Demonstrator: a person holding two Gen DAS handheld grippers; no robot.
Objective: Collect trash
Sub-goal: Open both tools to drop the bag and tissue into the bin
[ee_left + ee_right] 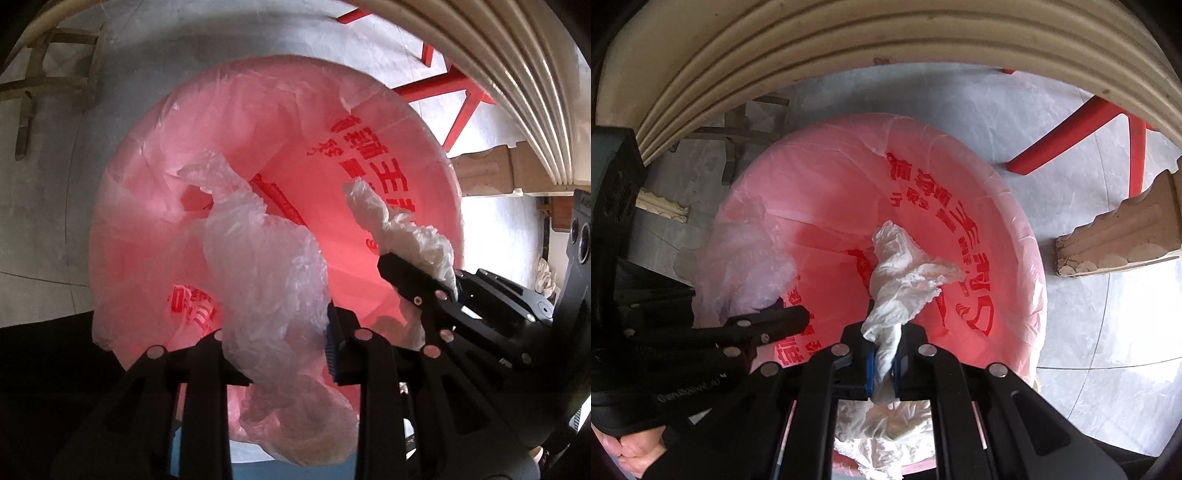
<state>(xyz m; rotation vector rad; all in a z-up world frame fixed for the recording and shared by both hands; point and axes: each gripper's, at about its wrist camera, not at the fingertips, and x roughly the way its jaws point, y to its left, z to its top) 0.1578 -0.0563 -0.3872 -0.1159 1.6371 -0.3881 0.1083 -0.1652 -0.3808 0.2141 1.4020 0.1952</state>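
A bin lined with a pink bag with red print fills both views, seen from above. My left gripper holds a crumpled clear plastic bag between its jaws over the bin's near side; the bag also shows in the right wrist view. My right gripper is shut on a crumpled white tissue over the bin's opening. It enters the left wrist view from the right with the tissue.
A cream table edge with ribbed moulding overhangs the bin. A red chair's legs and a carved table foot stand on the grey tiled floor. A white scrap lies on the floor.
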